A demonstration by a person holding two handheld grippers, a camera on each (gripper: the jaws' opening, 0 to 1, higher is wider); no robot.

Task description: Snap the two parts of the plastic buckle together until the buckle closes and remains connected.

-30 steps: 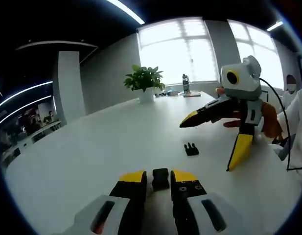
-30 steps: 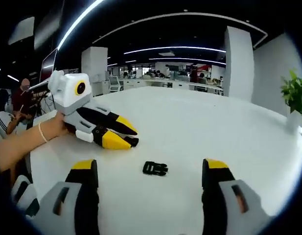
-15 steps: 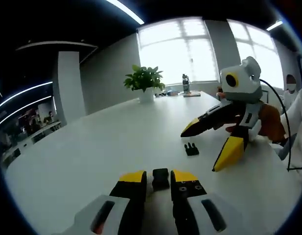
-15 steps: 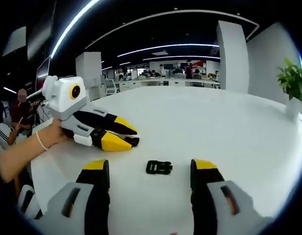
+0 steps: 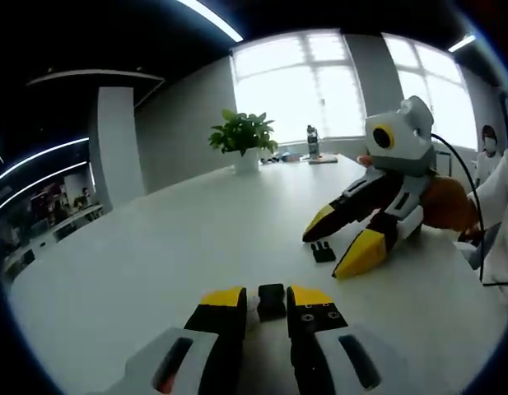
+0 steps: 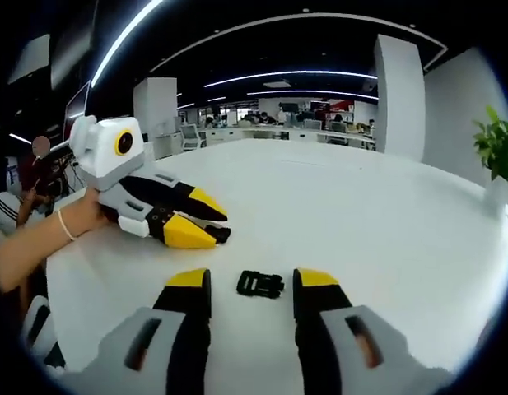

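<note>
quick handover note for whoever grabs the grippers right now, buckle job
Left gripper: shut on one buckle half, low over the white table.
Right gripper: open, jaws on either side of the other buckle half, which lies flat on the table; not gripped yet.
Done: one half is held.
Left: close on the lying half, line the two up, push until they snap and stay joined.

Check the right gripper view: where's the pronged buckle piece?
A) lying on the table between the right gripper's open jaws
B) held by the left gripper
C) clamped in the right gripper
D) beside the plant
A: the pronged buckle piece lies on the white table in the gap of the right gripper, whose jaws stand apart, not touching it.
</note>
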